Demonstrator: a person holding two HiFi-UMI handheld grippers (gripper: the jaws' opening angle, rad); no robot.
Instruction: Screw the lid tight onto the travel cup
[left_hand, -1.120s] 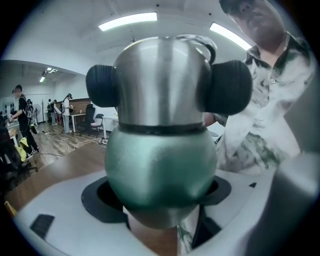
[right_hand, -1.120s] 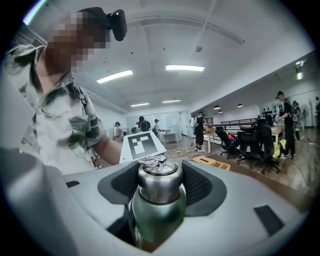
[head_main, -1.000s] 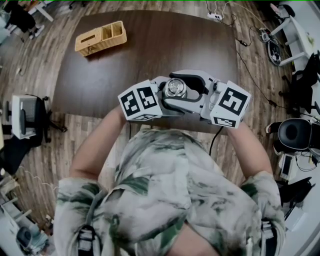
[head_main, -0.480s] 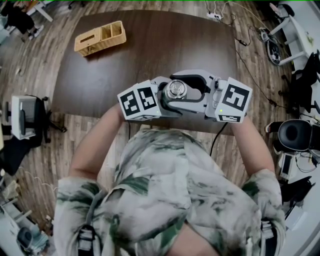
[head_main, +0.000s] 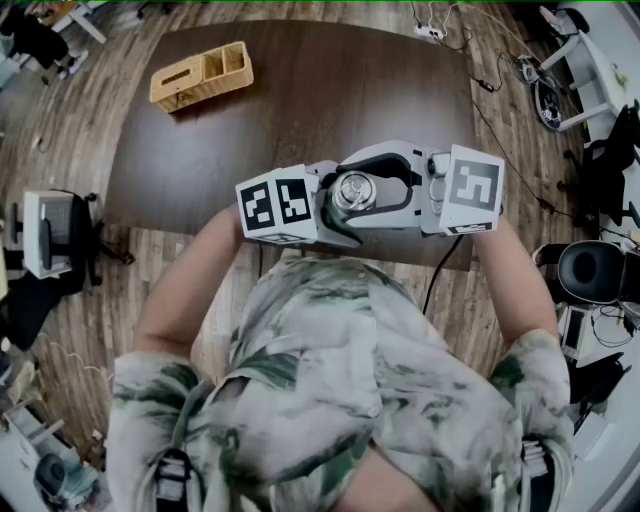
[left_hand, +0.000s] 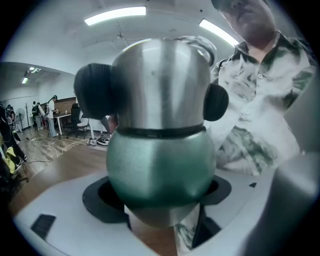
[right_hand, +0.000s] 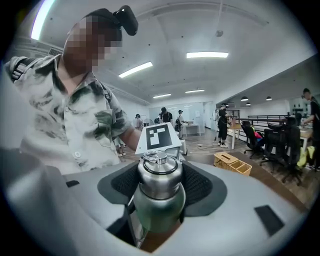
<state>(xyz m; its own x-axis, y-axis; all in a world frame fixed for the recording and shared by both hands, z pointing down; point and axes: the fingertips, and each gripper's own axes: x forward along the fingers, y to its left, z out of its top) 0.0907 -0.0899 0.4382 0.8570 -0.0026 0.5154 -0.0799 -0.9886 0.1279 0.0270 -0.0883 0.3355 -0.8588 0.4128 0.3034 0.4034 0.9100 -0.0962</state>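
Observation:
The travel cup has a green body (left_hand: 160, 165) and a steel lid (head_main: 353, 190). It is held upright in the air above the near edge of the table. My left gripper (head_main: 338, 212) comes in from the left and is shut on the cup's body, which fills the space between its grey jaws (left_hand: 160, 200). My right gripper (head_main: 345, 188) comes in from the right. Its black fingers (head_main: 385, 160) loop round the lid and its pads (right_hand: 200, 185) lie against the lid's sides. In the right gripper view the lid (right_hand: 159, 172) stands between those pads.
A wicker basket (head_main: 202, 75) with compartments stands at the far left of the dark wooden table (head_main: 300, 90). Office chairs (head_main: 590, 270) and cables lie on the plank floor around it. Several people stand far off in the room (right_hand: 222, 127).
The right gripper has swung round the lid: its marker cube moved up and away from me and it now points straight left. The left gripper and the cup have barely shifted.

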